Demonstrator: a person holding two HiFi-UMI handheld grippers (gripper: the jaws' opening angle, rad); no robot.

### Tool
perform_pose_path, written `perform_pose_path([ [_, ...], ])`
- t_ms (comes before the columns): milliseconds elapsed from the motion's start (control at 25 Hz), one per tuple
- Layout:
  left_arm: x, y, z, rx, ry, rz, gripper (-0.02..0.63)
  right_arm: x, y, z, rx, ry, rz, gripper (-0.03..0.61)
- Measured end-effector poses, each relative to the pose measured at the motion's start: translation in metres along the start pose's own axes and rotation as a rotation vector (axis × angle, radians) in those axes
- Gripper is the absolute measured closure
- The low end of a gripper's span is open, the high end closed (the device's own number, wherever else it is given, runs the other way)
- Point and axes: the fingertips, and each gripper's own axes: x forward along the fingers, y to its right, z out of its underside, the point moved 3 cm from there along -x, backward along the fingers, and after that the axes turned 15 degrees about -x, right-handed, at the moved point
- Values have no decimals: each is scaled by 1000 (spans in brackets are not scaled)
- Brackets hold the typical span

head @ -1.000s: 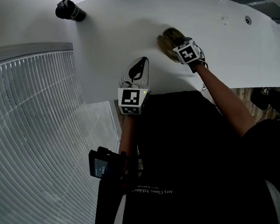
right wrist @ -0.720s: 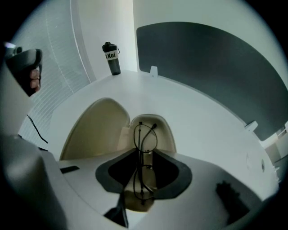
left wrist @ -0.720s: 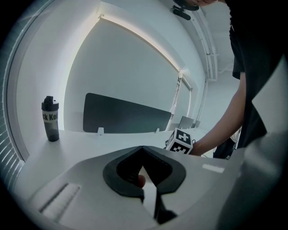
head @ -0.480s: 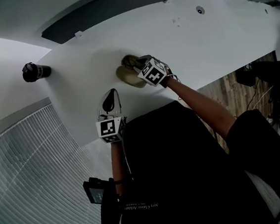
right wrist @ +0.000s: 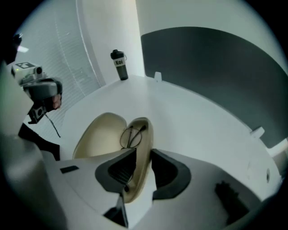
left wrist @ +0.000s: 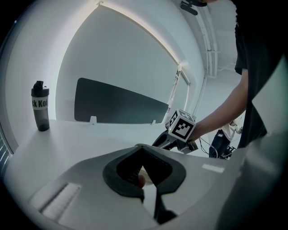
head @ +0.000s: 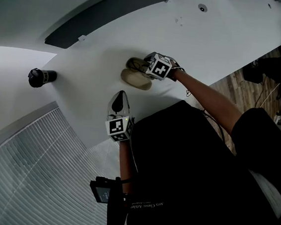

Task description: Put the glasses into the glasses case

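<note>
The cream glasses case [right wrist: 99, 134] lies open on the white table [head: 208, 37], its two halves spread [head: 136, 79]. The thin-rimmed glasses [right wrist: 131, 134] lie folded in the half that stands on edge. My right gripper [right wrist: 143, 152] points steeply down at the case [head: 146, 67]. Its jaws have just been opening and now straddle that half's rim without pressing on it. My left gripper [head: 121, 93] hovers over the table nearer the person, a short way from the case. Its jaws meet at the tips [left wrist: 140, 147] with nothing between them.
A black bottle [head: 42, 76] stands upright at the table's far left [left wrist: 39, 107], well away from the case [right wrist: 119, 64]. The table's curved near edge runs just below the left gripper. A dark panel lines the table's far side [left wrist: 121, 105].
The head view has swung, so everything sits lower and further left. The case showed as one lump under the right gripper; now its two halves show spread apart. The left gripper stays beside it.
</note>
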Motion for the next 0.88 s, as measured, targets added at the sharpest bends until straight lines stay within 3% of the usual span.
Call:
perform_pose_path([
  [240,3,1,3,-17,-6,-11,606,5,-4,36,201,-99,25,531],
  [440,7,8,3,-11,-32,-10,606,-1,-9,39,321,-51,46,531],
  [880,25,11,31,17,-100,42,606,-10,-31,71,634,-51,104,532],
])
